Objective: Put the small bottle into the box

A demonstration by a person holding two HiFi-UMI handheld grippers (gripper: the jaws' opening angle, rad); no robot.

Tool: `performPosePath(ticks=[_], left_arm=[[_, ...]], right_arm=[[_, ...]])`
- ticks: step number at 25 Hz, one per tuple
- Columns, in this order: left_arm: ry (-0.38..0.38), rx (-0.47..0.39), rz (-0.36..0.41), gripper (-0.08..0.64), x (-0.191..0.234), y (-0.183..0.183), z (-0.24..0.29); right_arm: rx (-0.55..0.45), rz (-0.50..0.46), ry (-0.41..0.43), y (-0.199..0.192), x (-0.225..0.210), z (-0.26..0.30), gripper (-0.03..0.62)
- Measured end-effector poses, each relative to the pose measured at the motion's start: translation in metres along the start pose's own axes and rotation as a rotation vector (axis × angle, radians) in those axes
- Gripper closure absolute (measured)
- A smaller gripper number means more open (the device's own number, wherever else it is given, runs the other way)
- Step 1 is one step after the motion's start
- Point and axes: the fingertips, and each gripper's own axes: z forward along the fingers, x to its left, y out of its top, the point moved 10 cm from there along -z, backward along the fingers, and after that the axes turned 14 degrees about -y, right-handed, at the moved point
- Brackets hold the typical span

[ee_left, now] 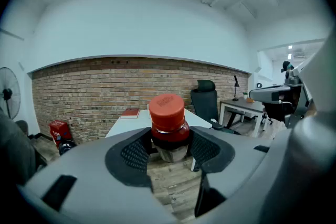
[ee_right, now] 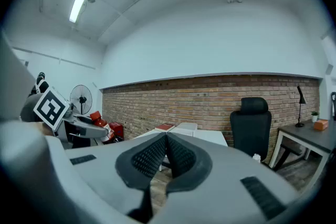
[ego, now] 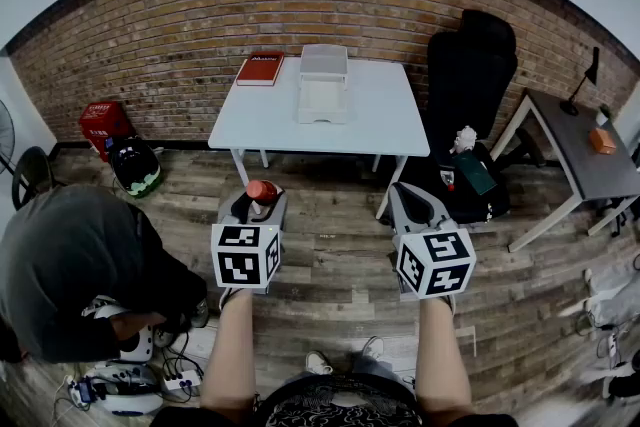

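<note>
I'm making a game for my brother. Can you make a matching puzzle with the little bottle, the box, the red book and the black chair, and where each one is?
1. small bottle
2. box
3. red book
4. black chair

A. beside the white table, on its right
B. held in the left gripper
C. table's far left corner
D. middle of the table's far edge

Pairs: 1-B, 2-D, 3-C, 4-A

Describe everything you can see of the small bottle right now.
The small bottle stands upright between the jaws of the left hand-held gripper, whose ribbed dark pads press its sides. It has a round orange-red cap, a clear-looking body with dark red contents and a paler lower part. It is held in the air over the wooden floor, short of the white table; nothing else touches it.
</note>
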Motion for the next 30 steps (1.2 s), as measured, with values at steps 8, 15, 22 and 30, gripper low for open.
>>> performPosePath(ticks=[8,15,22,30], left_arm=[[-0.024,-0.013,0.020,0.325,0.005,0.005,-0.003],[-0.048,-0.025,0.029,0.325,0.007,0.010,0.008],[-0.051,-0.012,0.035,0.325,0.014,0.013,0.034],[-0.043,0.011,0.039,0.325,0.023,0.024,0.084]], right_arm=[[0.008,-0.006,-0.001,0.006,0.014,0.003,0.572],[-0.005,-0.021,0.009,0.010,0.018,0.014,0.572],[-0.005,-0.015,0.023,0.007,0.012,0.041,0.571],[0.003,0.000,0.049,0.003,-0.011,0.091,0.571]])
